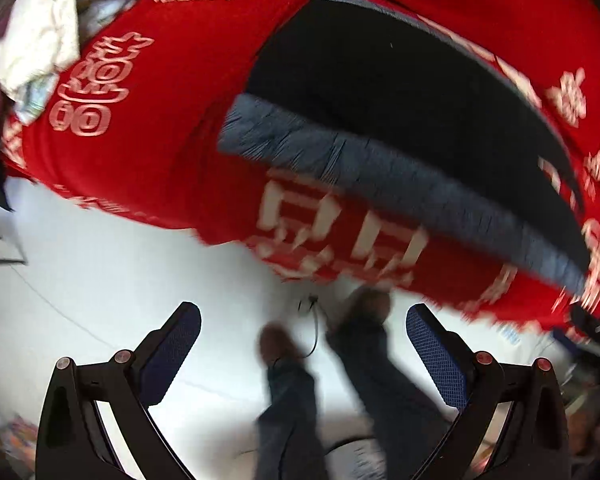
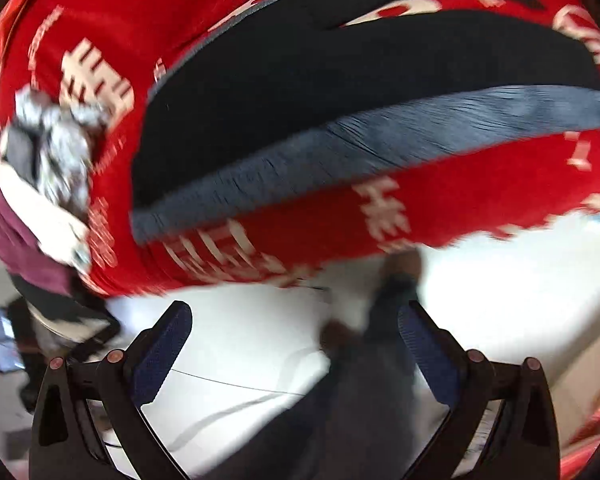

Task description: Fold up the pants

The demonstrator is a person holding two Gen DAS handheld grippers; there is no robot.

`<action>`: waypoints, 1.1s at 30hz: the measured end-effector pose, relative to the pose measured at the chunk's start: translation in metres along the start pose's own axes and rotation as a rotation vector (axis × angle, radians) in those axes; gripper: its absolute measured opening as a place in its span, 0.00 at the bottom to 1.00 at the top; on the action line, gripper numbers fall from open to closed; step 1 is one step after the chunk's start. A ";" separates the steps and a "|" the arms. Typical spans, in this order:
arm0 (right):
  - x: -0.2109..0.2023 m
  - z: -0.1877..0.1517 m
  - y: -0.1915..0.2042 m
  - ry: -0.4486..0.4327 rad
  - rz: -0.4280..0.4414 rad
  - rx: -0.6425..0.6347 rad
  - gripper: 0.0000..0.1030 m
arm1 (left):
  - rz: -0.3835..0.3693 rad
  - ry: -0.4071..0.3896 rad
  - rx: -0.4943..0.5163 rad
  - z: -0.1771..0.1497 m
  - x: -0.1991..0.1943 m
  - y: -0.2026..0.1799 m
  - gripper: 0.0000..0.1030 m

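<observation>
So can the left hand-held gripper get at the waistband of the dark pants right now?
Probably yes: the left hand-held gripper is open and empty, and the grey waistband of the pants lies uncovered on the red cloth ahead.

Both wrist cams look forward along their own fingers, tilted down past the table edge. Left gripper [image 1: 303, 354] and right gripper [image 2: 295, 356] each frame the bottom of their view, fingers spread. Both sit close to the near edge of the red printed cloth [image 1: 148, 128] [image 2: 480, 200]. Shared: dark pants with grey waistband [image 1: 400, 188] [image 2: 360, 148], white floor [image 1: 100, 280] [image 2: 240, 340], and what look like the person's legs [image 1: 288, 400] [image 2: 364, 400], motion-blurred.
</observation>
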State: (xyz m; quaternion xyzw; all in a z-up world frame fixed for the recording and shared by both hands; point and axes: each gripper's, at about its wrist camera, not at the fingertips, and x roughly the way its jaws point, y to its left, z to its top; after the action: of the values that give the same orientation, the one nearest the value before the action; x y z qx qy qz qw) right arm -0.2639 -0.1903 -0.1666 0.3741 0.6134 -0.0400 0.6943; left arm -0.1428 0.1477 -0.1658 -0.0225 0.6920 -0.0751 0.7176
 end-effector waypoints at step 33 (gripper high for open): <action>0.174 0.085 0.066 0.026 0.667 0.171 0.26 | -0.425 -0.028 -0.179 0.083 0.081 0.037 1.00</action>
State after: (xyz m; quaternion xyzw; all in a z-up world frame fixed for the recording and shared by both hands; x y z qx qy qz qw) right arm -0.1172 -0.1212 -0.2915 0.6115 0.4606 0.1430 0.6273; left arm -0.0551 0.1669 -0.2478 -0.2322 0.6657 -0.1625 0.6903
